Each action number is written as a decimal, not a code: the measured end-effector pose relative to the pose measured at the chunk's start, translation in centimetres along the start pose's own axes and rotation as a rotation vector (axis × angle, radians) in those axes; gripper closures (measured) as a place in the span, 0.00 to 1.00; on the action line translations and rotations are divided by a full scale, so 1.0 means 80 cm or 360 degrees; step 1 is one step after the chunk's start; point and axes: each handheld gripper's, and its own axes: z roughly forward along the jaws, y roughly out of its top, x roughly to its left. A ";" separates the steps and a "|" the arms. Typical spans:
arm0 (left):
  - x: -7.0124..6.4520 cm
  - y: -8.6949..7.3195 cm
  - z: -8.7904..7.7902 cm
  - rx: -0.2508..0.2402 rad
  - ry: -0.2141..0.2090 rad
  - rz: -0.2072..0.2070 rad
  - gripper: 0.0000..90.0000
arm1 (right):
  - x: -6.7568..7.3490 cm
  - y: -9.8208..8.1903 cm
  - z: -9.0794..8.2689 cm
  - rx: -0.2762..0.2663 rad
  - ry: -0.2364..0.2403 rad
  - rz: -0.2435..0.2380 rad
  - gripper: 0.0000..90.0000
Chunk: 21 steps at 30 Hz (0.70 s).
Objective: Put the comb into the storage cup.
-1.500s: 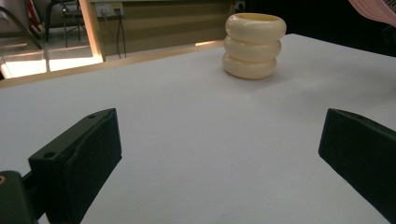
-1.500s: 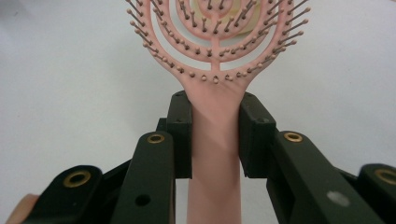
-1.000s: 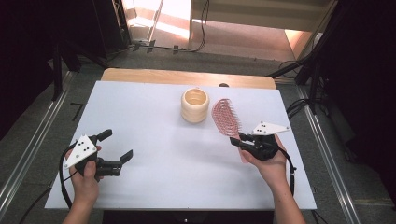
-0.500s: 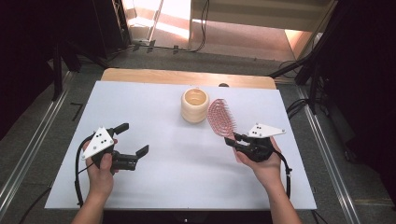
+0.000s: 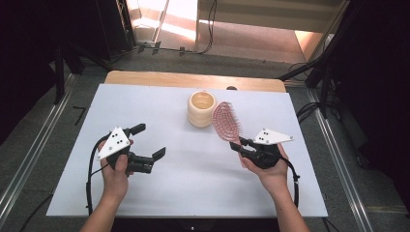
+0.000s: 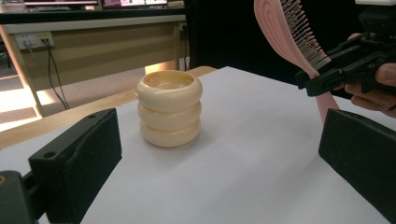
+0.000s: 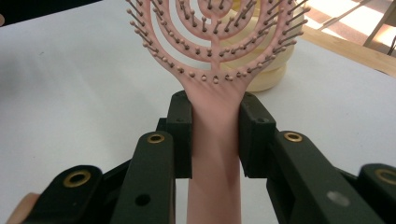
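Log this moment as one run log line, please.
right hand-held gripper: shut on pink hairbrush | left hand-held gripper: open | ribbed cup: upright

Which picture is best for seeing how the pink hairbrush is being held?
The right gripper view: both jaws clamp the pink hairbrush by its handle, bristles facing the camera. The high view shows the brush small, beside the cream cup. The left gripper view shows it from the side.

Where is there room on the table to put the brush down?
Bare white table lies behind the left gripper, left of the cup, and along the near edge between both hands. It is crowded where the brush, held by the right gripper, nears the cup.
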 end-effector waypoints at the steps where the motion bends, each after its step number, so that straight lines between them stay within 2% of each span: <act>1: -0.002 0.001 0.003 -0.0003 -0.0009 0.0000 0.00 | 0.000 0.000 0.000 -0.0003 0.0003 -0.0003 0.76; 10: -0.011 0.010 0.020 -0.0008 -0.0060 0.0010 0.00 | 0.007 0.001 0.002 -0.0035 -0.0007 -0.0031 0.76; 21: -0.020 0.018 0.035 -0.0022 -0.0110 -0.0010 0.00 | 0.017 0.000 0.008 -0.0060 -0.0004 -0.0059 0.76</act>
